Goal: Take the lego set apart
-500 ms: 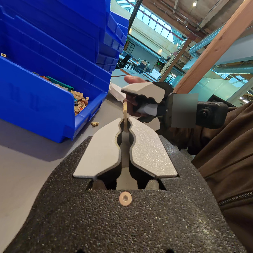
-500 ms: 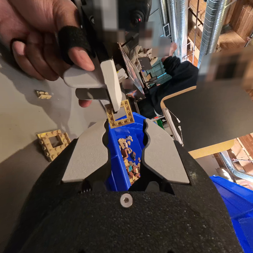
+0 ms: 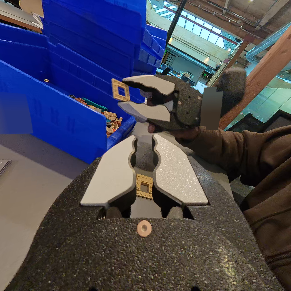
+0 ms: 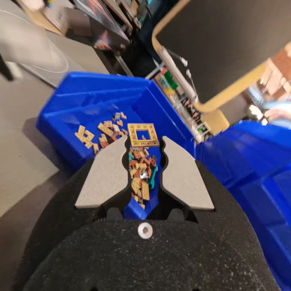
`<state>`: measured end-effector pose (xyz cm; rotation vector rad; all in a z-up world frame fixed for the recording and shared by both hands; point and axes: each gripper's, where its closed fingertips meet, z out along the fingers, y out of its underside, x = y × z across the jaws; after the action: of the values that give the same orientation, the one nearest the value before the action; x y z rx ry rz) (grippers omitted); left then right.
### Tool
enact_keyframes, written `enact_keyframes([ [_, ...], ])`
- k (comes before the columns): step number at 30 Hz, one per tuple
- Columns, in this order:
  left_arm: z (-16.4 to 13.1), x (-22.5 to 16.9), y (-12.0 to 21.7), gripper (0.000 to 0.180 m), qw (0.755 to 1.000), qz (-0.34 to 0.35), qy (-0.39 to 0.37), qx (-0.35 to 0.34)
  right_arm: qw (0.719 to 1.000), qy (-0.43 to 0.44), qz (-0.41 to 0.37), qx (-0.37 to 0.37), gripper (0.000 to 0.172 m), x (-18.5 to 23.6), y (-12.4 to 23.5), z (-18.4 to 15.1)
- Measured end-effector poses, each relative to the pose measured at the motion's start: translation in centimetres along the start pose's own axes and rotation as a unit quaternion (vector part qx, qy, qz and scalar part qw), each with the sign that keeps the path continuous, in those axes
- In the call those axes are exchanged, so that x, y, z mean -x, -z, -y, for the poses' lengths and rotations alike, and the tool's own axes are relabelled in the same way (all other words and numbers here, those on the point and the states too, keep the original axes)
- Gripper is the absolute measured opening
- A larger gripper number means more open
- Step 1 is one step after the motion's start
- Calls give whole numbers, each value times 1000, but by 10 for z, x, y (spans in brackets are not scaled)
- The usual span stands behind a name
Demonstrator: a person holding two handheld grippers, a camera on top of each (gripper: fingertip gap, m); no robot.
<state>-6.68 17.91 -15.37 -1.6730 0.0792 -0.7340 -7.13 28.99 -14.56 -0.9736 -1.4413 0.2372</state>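
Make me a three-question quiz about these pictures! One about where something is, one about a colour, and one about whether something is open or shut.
1. Where does the pile of loose bricks lie?
A. In the blue bin
B. On a chair
C. On a plate

2. What colour is the square frame piece at the tips of the right hand-held gripper?
A. Green
B. Red
C. Tan

3. How do the fingers of the left hand-held gripper stand?
A. Shut tight together
B. Apart, with nothing between the tips
C. Squeezing a red brick

Answers:
1 A, the bricks are heaped on the bin's blue floor.
2 C, the frame is tan against the blue bin.
3 B, grey table shows through the gap between the tips.
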Motion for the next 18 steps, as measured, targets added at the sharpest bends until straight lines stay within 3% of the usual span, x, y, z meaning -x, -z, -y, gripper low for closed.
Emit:
enact_keyframes([
  [5,2,2,1,17,1000,12,-21,-2,996,-81,31,23,42,-7,-1,-17],
  [8,5,5,4,16,1000,16,-19,-7,989,-56,135,-32,40,21,15,4],
  [10,7,7,6,16,1000,18,-17,-11,960,-35,268,-69,36,62,39,17],
  [12,8,8,6,16,1000,18,-18,-12,924,-23,377,-57,40,100,59,14],
  [18,2,6,5,16,1000,10,-26,9,876,-19,482,-12,53,146,74,-5],
])
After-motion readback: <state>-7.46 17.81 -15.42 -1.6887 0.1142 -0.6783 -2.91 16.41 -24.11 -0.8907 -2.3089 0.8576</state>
